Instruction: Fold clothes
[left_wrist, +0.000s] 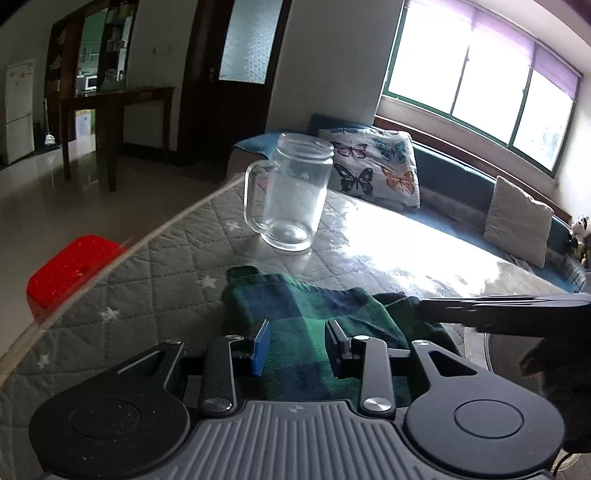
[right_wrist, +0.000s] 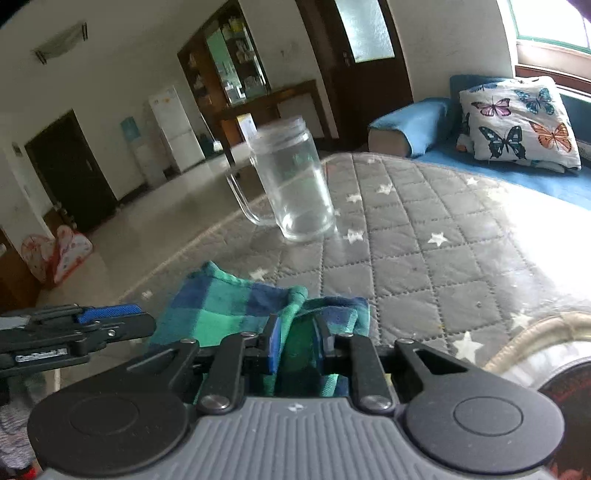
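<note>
Between my right gripper's fingers a fold of the green-and-blue plaid cloth is pinched tight. My left gripper hangs spread over the same cloth, which lies bunched on the quilted grey table cover. Beyond it stands a glass mug, near the table's edge.

Count, table surface: 1 green-and-blue checked cloth, bunched. 1 clear glass mug with handle. 1 quilted grey star-print cover.
Grippers: 2, a left gripper and a right gripper.
Beyond the table: 1 butterfly-print cushion, 1 plain beige cushion, 1 red stool, 1 white fridge.
</note>
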